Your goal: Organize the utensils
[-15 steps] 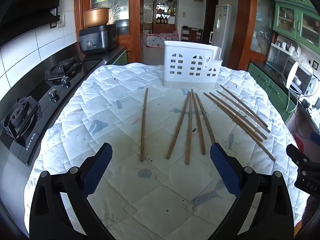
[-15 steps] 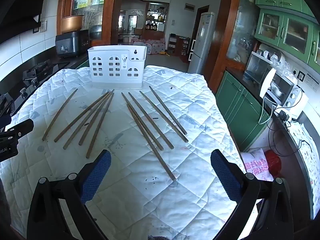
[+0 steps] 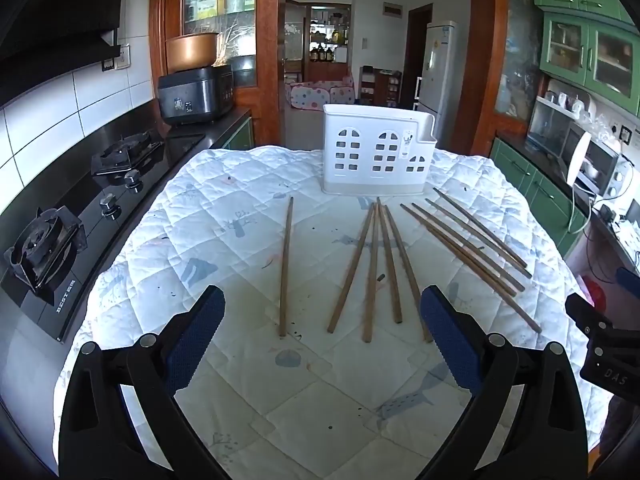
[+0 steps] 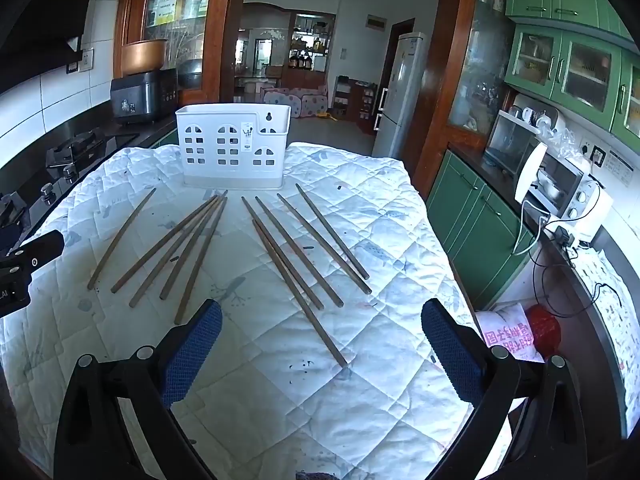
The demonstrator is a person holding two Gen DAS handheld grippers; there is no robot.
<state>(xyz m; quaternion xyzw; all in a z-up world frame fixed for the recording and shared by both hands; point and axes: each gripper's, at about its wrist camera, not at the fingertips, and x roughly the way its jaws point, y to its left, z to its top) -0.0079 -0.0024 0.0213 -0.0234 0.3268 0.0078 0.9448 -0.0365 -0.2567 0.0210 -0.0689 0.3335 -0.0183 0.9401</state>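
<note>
Lying lengthwise toward the white utensil caddy, the chopsticks sit just ahead of the left gripper and its spread, empty fingers, as near as the equally spread right gripper.

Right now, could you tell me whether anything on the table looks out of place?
One chopstick lies alone, apart to the left of the fanned group of four. All the chopsticks lie loose on the quilted cloth; none visibly stand in the white holder.
</note>
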